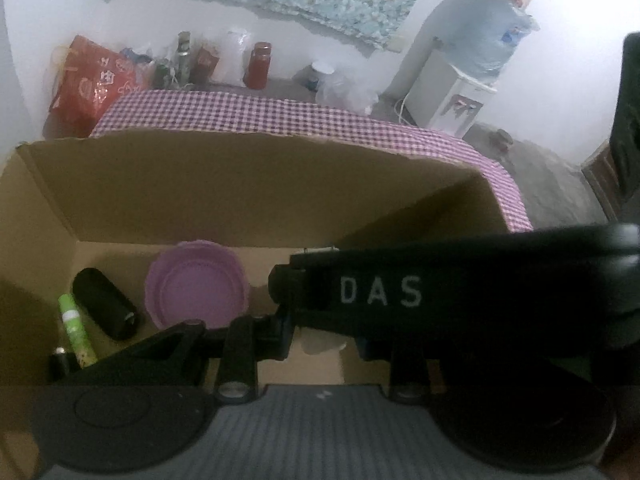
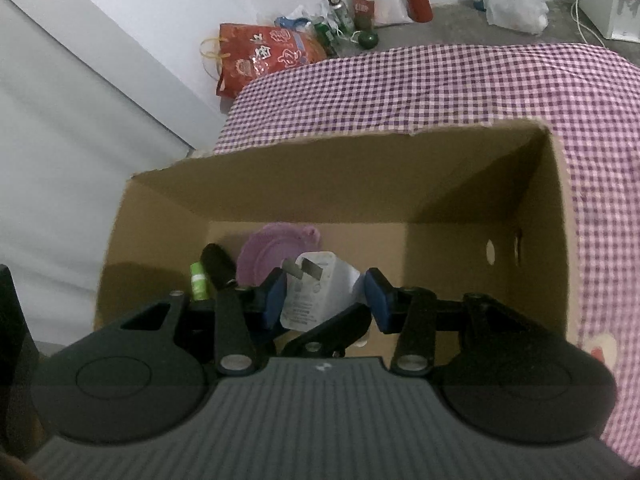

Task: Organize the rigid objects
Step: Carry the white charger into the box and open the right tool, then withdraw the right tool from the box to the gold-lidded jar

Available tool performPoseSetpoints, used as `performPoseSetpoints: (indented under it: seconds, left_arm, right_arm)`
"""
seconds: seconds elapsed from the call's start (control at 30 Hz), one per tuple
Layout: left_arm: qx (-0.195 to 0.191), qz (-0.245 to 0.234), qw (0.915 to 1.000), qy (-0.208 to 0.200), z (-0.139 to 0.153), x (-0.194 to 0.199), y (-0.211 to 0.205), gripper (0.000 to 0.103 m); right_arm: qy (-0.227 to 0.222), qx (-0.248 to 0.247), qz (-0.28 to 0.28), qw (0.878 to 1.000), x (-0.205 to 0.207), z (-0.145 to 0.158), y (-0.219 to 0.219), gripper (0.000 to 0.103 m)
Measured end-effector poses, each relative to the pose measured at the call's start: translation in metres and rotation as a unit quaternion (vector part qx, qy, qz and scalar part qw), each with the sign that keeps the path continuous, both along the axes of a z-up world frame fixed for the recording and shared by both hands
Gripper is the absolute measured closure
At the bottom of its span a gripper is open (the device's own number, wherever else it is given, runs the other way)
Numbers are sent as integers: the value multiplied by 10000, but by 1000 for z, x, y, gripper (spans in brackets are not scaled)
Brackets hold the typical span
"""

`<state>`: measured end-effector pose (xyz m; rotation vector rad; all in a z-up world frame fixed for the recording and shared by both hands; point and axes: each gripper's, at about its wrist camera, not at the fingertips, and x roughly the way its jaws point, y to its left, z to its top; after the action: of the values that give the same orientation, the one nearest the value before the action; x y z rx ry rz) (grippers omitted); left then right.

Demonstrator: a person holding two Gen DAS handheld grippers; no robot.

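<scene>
white plug adapter: pinched between my right gripper pads, over the cardboard box.
left gripper: i can't tell its jaw state.
next: i lower, release.

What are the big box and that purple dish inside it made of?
The box looks like plain brown cardboard: matte, with a ragged torn top edge. The purple dish seems to be moulded plastic, smooth with a slight sheen, though blur leaves that open.

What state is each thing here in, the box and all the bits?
Cardboard box: open-topped, upright.
Purple lid: lying flat in the box.
Black cylinder: on its side.
Green tube: lying down.
White plug adapter: held between jaws of right gripper.
</scene>
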<state>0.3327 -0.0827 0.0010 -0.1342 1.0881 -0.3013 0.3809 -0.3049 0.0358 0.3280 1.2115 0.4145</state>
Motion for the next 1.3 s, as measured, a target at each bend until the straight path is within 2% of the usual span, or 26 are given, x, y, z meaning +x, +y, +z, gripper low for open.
performPoseSetpoints:
  seconds: [0.23, 0.33, 0.43, 0.5, 0.57, 0.63, 0.8, 0.9, 1.0, 1.1, 1.13, 1.23, 1.3]
  left_arm:
    - [-342, 52, 9991, 225, -7, 10, 8, 71]
    - [-329, 62, 9992, 214, -7, 10, 9, 65]
    - [-291, 85, 9995, 89, -2, 3, 10, 52]
    - [-278, 70, 9996, -60, 6, -1, 10, 37]
    - [-356, 50, 9991, -211, 19, -11, 11, 27]
    - [-475, -12, 9982, -362, 35, -25, 13, 24]
    - [-457, -238, 9940, -963, 80, -79, 21, 17]
    - [-643, -490, 9879, -1325, 104, -126, 37, 12]
    - [-743, -752, 9815, -1594, 119, -175, 56, 8]
    - [-560, -636, 9797, -1818, 120, -219, 78, 5]
    - [-501, -564, 9797, -1859, 117, -233, 84, 4]
    - [-292, -376, 9821, -1824, 99, -264, 97, 4]
    - [-142, -229, 9839, -1767, 80, -281, 102, 4]
  right_arm:
    - [4, 67, -19, 10000, 17, -14, -2, 60]
    - [30, 207, -68, 9998, 16, -15, -7, 60]
    - [-7, 305, -162, 9994, 13, -12, -12, 60]
    - [-114, 369, -217, 9990, 8, -4, -17, 60]
    - [-261, 487, -287, 9981, 0, 10, -23, 60]
    - [-459, 658, -313, 9963, -11, 28, -29, 60]
    - [-1133, 1253, -358, 9850, -69, 88, -55, 59]
    - [-1583, 1463, -306, 9760, -119, 123, -71, 55]
    - [-1887, 1291, -90, 9735, -171, 147, -77, 46]
    - [-2139, 1023, 151, 9714, -223, 155, -76, 27]
    - [-2220, 879, 222, 9708, -238, 154, -74, 19]
    - [-2423, 316, 463, 9686, -278, 146, -58, 14]
    - [-2453, -127, 628, 9673, -298, 134, -41, 6]
